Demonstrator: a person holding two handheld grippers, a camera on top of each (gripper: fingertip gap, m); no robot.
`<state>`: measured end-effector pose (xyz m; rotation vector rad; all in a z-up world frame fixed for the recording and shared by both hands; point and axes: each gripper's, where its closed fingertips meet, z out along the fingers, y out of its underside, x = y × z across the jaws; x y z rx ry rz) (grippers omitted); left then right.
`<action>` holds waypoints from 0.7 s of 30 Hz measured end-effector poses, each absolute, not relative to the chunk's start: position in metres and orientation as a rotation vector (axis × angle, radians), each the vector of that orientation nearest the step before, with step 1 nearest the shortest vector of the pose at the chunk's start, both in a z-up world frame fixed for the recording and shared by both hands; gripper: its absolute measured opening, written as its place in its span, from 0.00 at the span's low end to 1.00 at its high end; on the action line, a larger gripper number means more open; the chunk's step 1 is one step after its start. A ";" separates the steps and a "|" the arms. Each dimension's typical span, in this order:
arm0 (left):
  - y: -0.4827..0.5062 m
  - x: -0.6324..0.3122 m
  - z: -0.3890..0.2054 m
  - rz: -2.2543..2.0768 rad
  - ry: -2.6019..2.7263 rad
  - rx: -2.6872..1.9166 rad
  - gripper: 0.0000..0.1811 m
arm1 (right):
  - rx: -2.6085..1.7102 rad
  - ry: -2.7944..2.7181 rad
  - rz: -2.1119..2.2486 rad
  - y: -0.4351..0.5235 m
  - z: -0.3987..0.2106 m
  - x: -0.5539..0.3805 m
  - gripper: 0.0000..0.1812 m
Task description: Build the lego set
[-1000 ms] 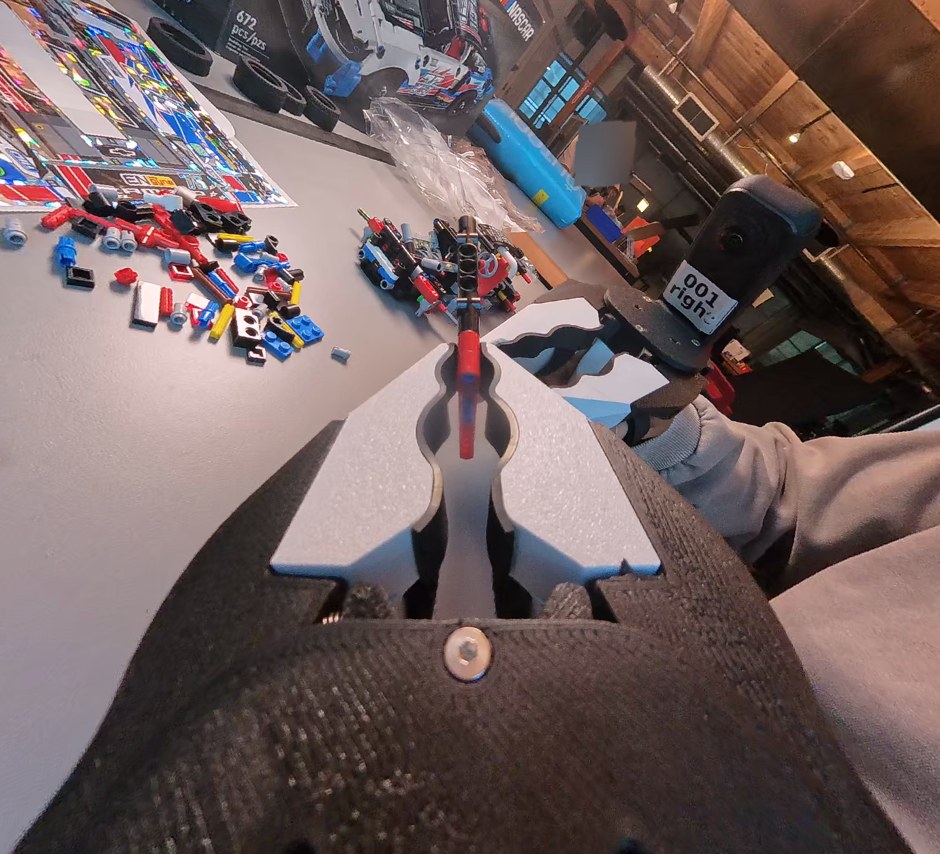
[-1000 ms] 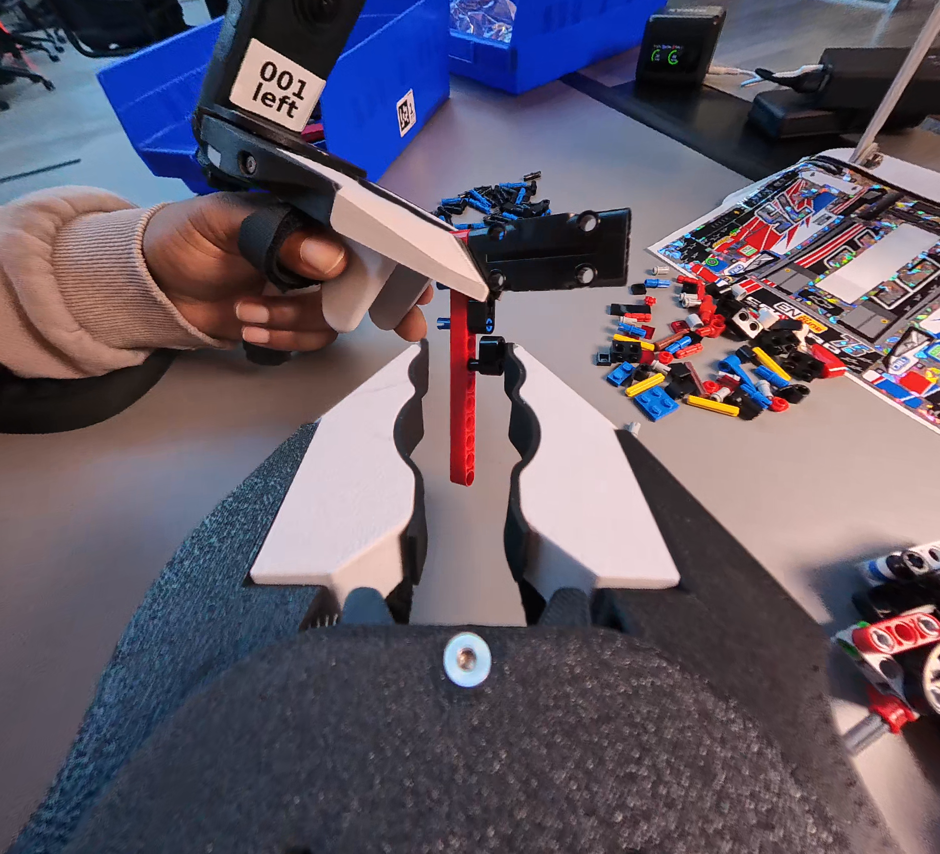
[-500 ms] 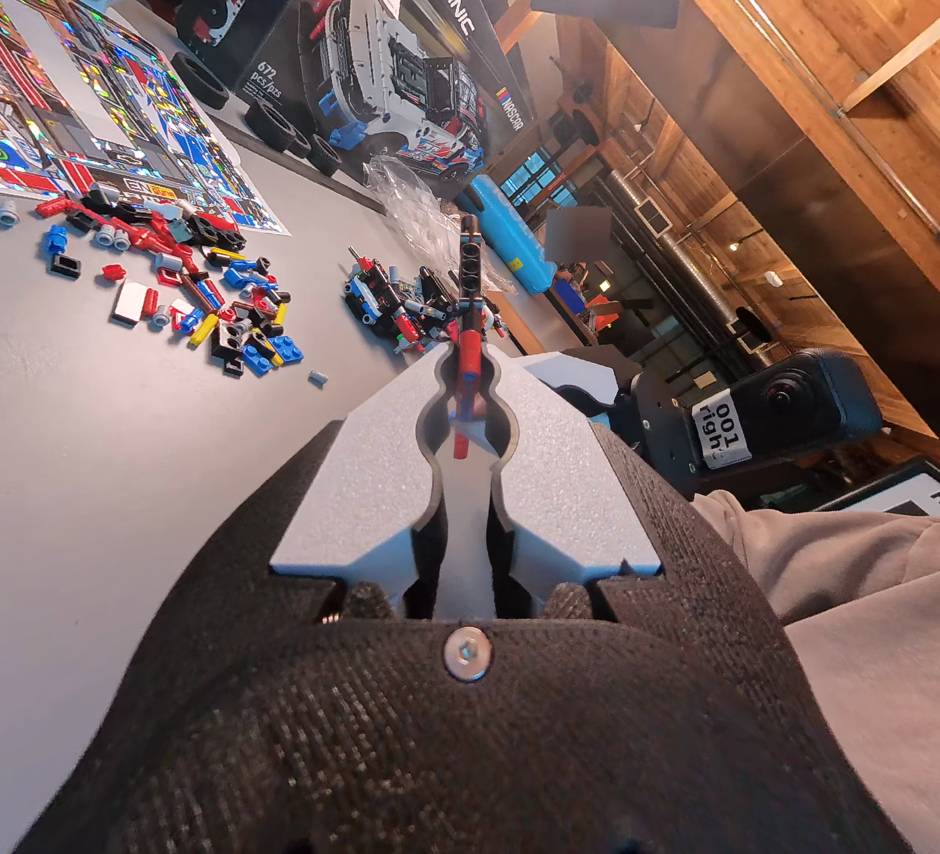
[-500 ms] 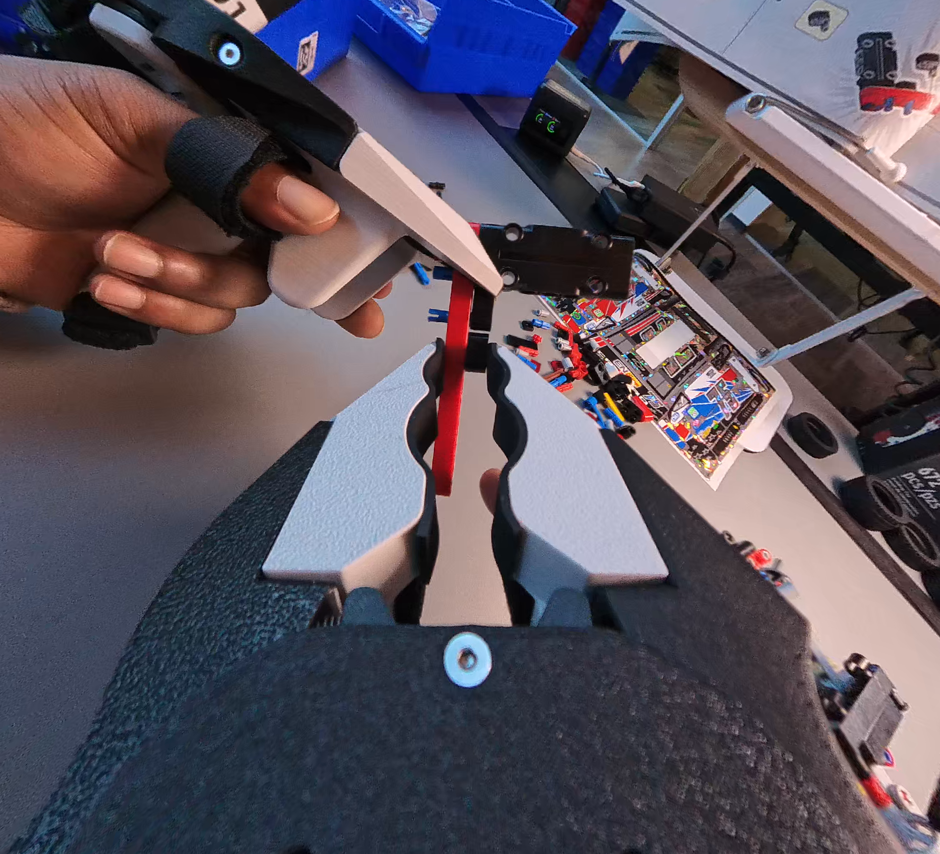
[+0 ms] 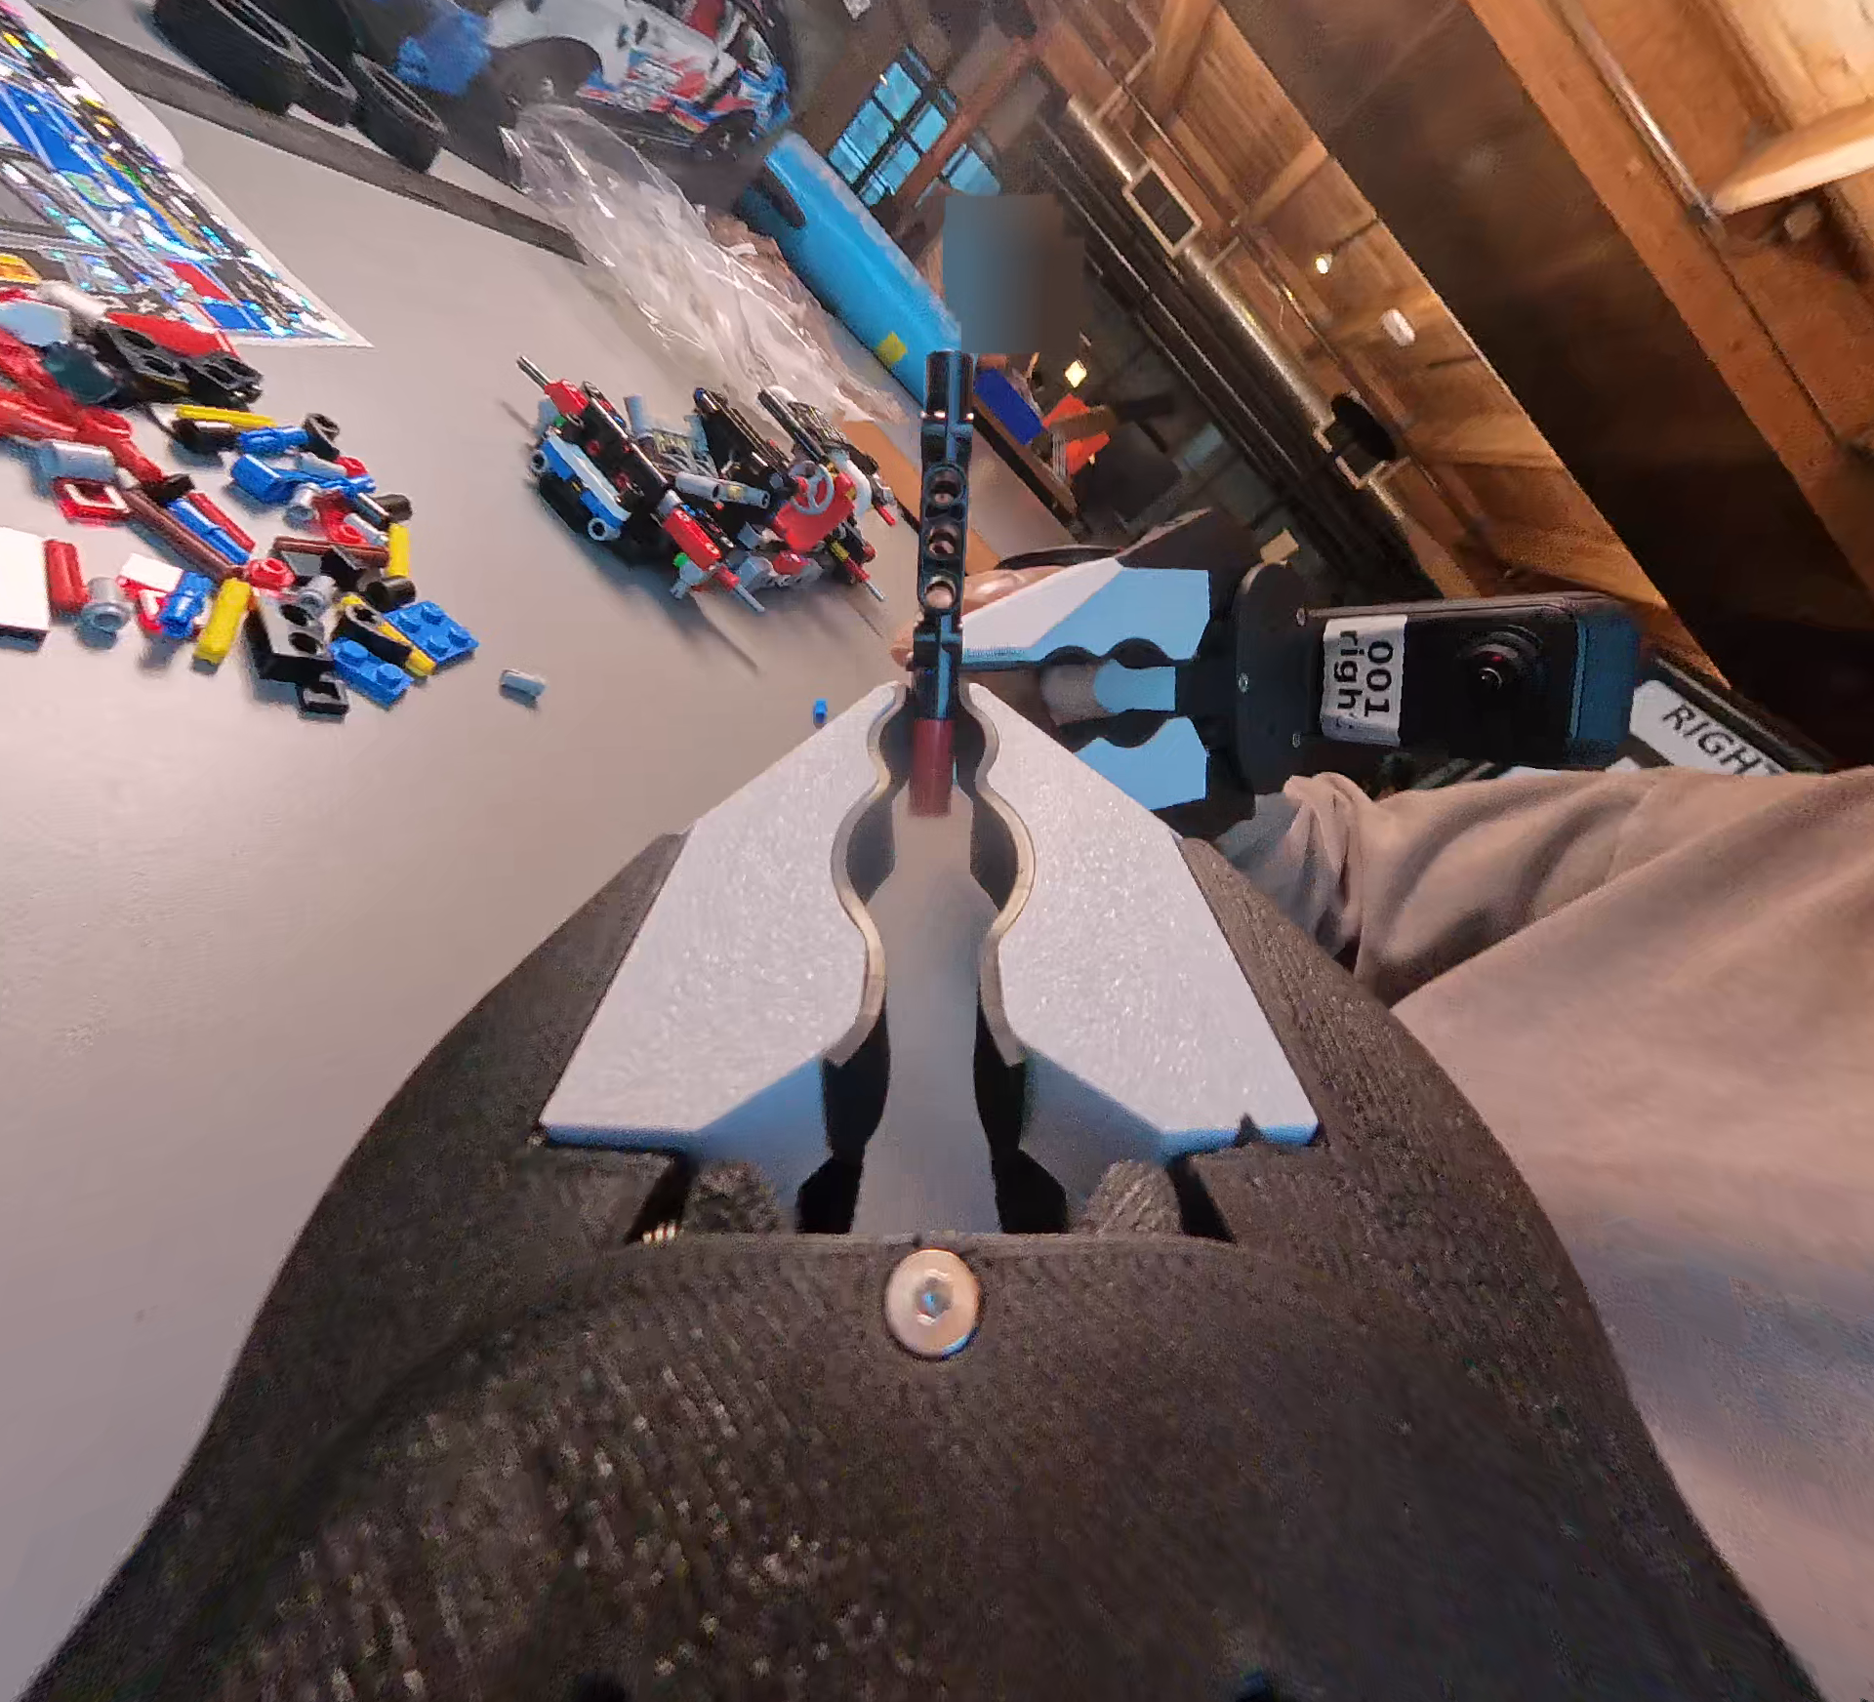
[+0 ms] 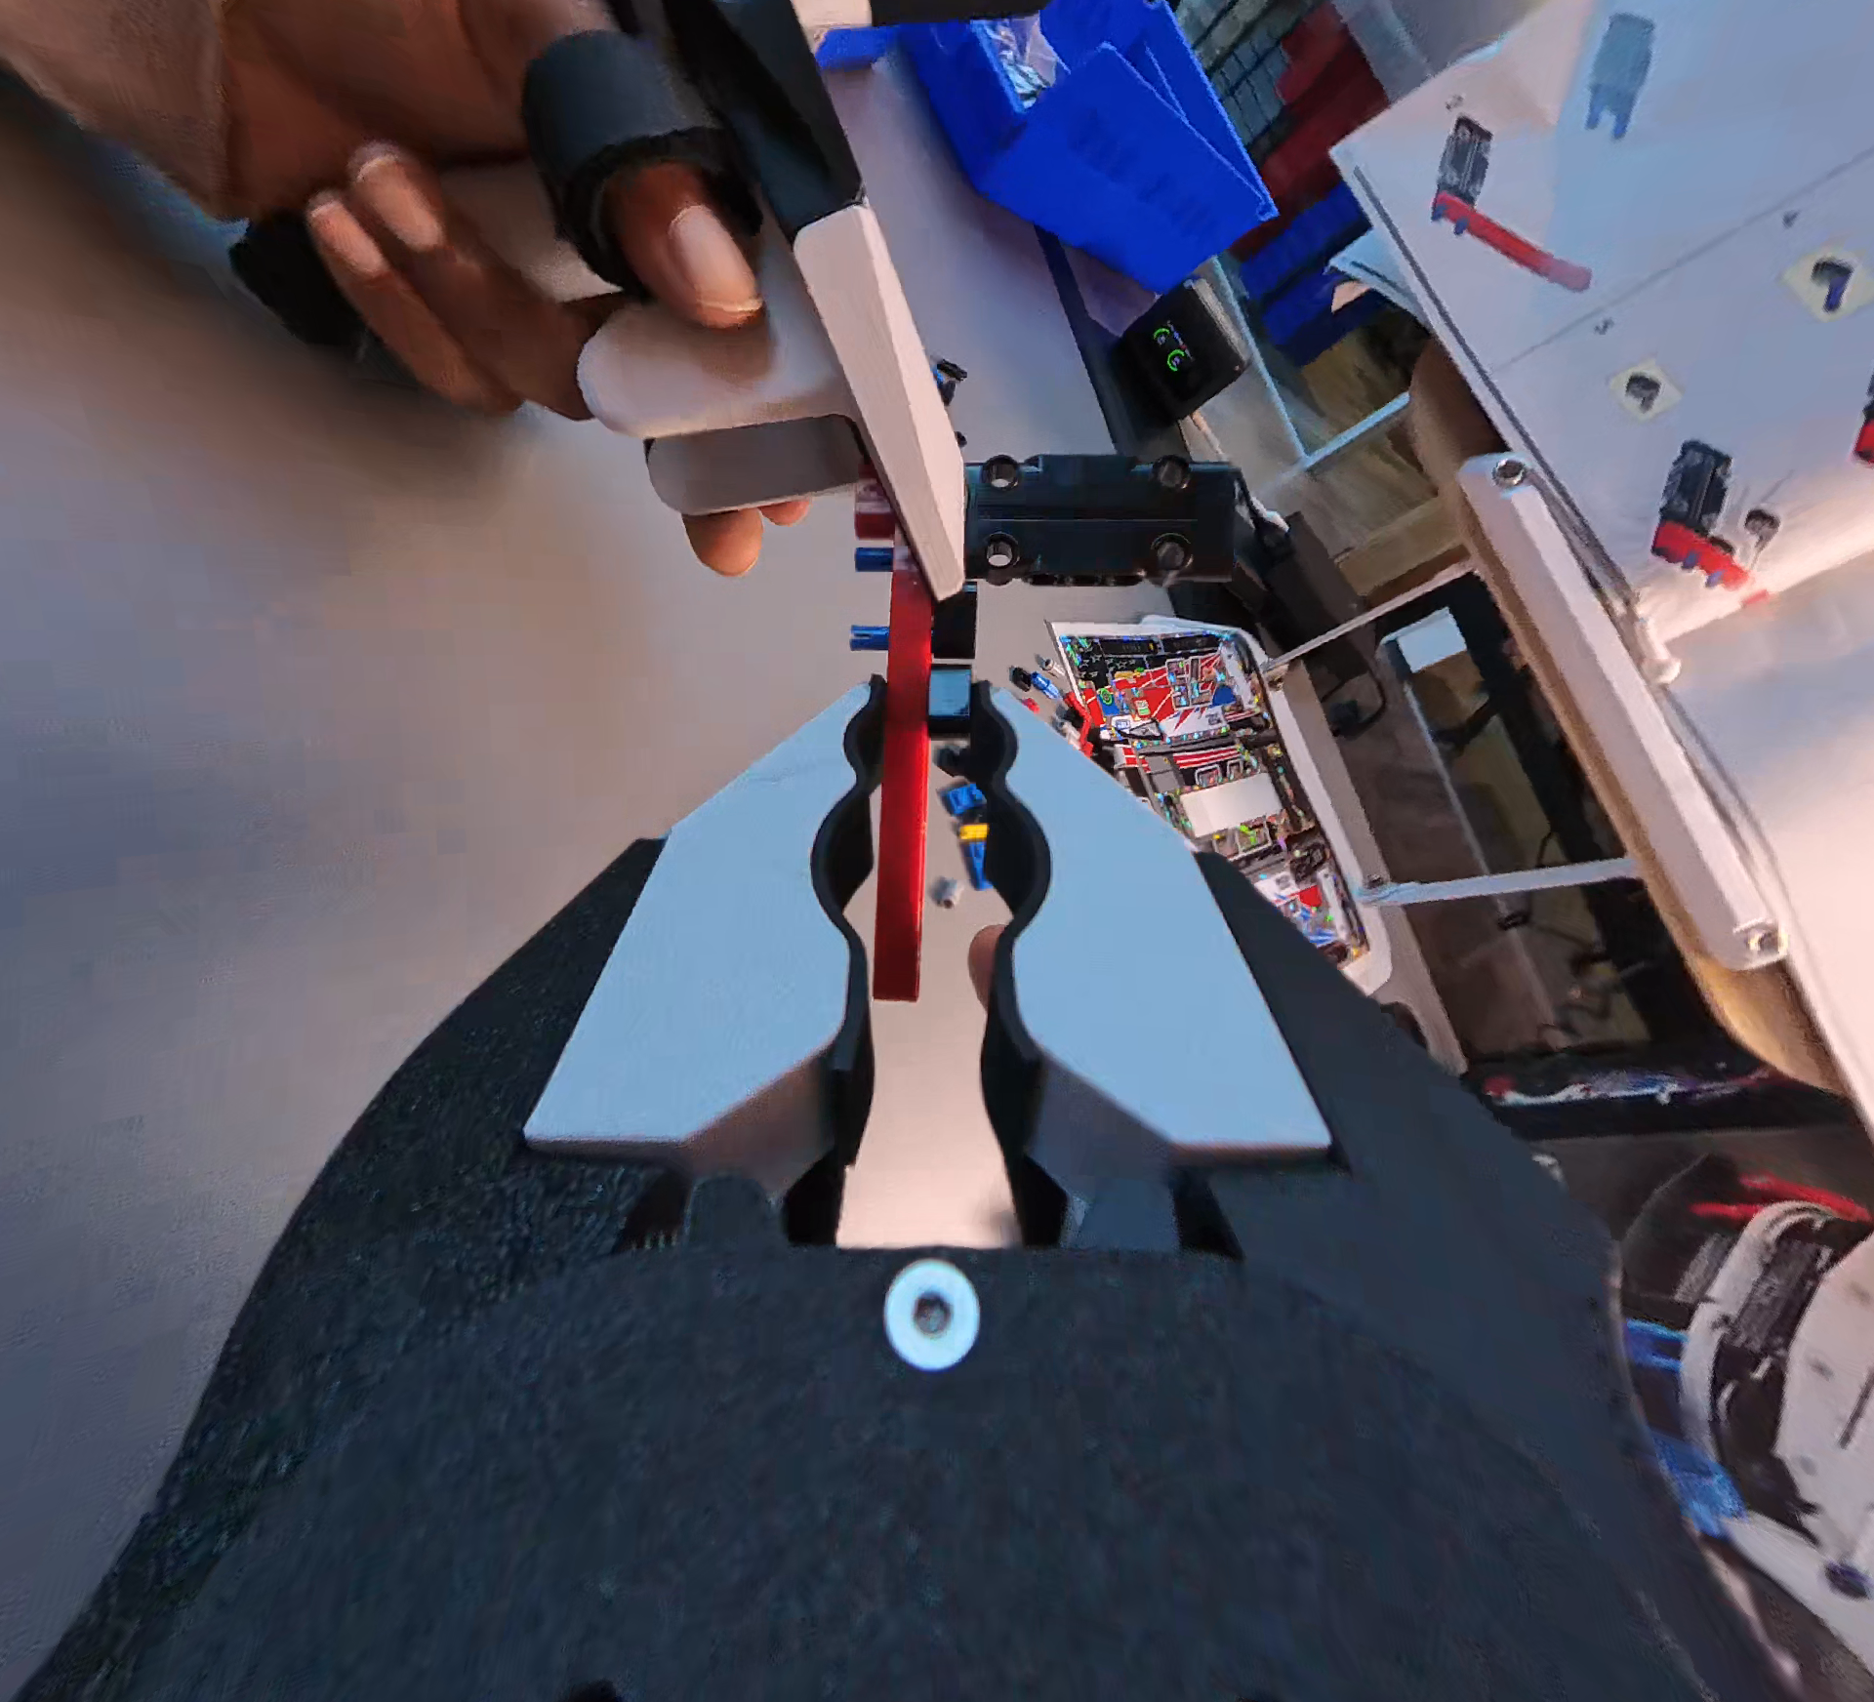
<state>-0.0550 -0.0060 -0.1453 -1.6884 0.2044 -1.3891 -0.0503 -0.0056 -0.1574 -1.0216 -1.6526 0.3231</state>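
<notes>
Left gripper [image 5: 933, 721] pinches tight on red beam [image 6: 903, 802] with black panel [image 6: 1100, 520] attached, held mid-air. Right gripper [image 6: 928, 710] narrow around beam's lower part and a small black piece, grip unclear. Step: sub-assembly; next likely press piece home. One chassis [image 5: 710, 497], one loose pile [image 5: 233, 558] on table [image 5: 254, 893]

Left gripper [image 5: 931, 708] and right gripper [image 6: 923, 702] clamped, tips meeting

Warm indoor light, fisheye bending, blurred edges (motion smear)
</notes>
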 end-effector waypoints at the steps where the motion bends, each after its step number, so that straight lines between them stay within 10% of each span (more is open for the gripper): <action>1: -0.008 -0.053 -0.143 -1.381 0.244 -1.678 0.03 | -0.976 -1.659 0.309 -0.007 -0.155 -0.048 0.07; 21: -0.052 -0.029 -0.099 -1.151 0.673 -1.315 0.03 | -1.007 -1.584 1.015 -0.050 -0.106 -0.032 0.06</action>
